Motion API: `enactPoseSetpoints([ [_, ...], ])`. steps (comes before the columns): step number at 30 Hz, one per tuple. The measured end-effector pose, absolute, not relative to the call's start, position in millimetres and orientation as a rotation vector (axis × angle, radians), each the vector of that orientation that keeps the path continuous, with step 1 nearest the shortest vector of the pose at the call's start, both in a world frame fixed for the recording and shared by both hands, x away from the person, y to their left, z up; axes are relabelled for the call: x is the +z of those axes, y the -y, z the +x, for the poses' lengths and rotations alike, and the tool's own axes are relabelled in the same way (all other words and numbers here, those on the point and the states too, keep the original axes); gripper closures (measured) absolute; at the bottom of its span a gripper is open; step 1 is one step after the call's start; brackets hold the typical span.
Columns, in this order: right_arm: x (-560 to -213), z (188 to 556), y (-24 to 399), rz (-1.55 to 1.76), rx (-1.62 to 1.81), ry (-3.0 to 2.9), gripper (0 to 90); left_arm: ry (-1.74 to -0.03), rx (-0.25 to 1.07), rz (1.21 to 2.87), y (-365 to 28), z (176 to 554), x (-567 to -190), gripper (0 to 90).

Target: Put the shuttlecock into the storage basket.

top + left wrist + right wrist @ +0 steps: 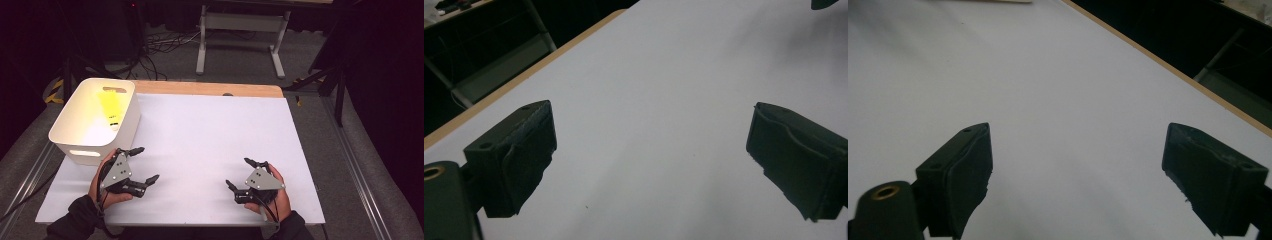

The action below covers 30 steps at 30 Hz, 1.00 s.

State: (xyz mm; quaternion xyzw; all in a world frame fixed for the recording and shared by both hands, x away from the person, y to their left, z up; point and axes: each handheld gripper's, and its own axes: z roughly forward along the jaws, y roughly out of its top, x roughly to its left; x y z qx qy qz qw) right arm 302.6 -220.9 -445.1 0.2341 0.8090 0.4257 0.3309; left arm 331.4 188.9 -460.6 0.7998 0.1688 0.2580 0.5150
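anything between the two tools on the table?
Nothing: in the high view, bare white tabletop lies between the left tool and the right tool, both open.

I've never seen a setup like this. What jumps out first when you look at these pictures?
Probably the white bin at the table's far left corner, because a bright yellow thing lies inside it against the far wall. Next come the two black claws held near the front edge of the white table: the left claw just beside the bin, the right claw towards the right, both with jaws spread wide and nothing between them.
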Motion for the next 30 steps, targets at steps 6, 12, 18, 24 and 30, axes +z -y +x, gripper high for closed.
enactPoseSetpoints([
  [6,-447,303,220,0.612,1.116,-2.121,13.7,-0.432,0.583,1.92,-196,327,-471,6.6],
  [12,-448,302,221,0.611,1.125,-2.117,13.4,-0.458,0.589,1.924,-202,321,-478,6.6],
  [18,-448,302,222,0.604,1.134,-2.112,12.5,-0.474,0.605,1.908,-212,311,-480,6.8],
  [24,-448,302,223,0.599,1.137,-2.107,10.9,-0.488,0.6,1.886,-218,306,-481,6.2],
  [30,-449,303,222,0.597,1.143,-2.107,8.6,-0.484,0.608,1.891,-220,304,-479,6.1],
])
